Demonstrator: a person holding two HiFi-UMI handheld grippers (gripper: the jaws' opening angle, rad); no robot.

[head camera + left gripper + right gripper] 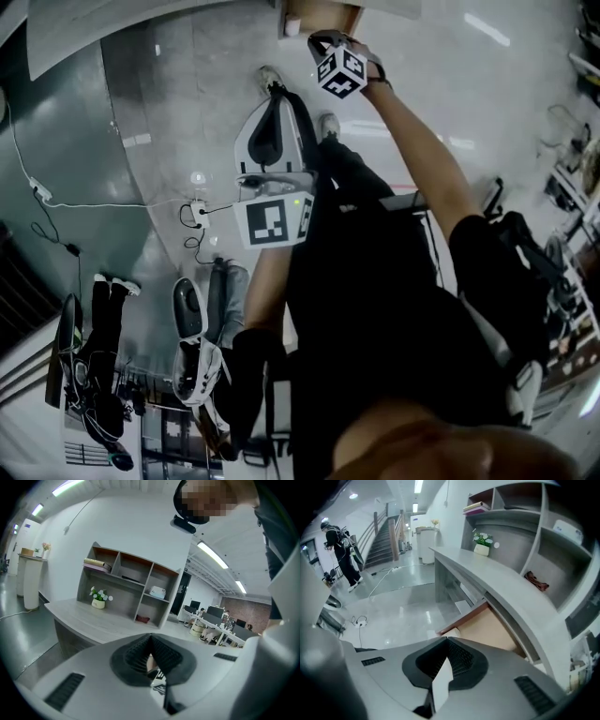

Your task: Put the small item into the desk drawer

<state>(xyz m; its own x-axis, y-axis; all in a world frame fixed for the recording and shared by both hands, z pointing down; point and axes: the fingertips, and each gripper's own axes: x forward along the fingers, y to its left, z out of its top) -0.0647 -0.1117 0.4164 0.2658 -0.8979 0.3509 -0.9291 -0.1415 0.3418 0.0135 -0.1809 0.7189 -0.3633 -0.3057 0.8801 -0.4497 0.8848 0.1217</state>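
Observation:
My right gripper [447,641] is shut on a thin white item [440,686] that stands edge-on between its pads. It hangs above the front corner of the open desk drawer [490,630], whose wood-coloured bottom shows just beyond the jaws. In the head view the right gripper [323,42] is stretched out at arm's length to the drawer [328,14] at the top edge. My left gripper [277,98] is held lower and nearer my body, jaws shut with nothing between them. In its own view the left gripper [151,637] points at the desk top [93,618] from a distance.
A grey curved desk [497,581] carries a shelf unit [126,585] with a small flower pot [98,603], books and a red cloth [536,581]. A power strip and cables [197,214] lie on the glossy floor. A person [342,550] stands by the stairs.

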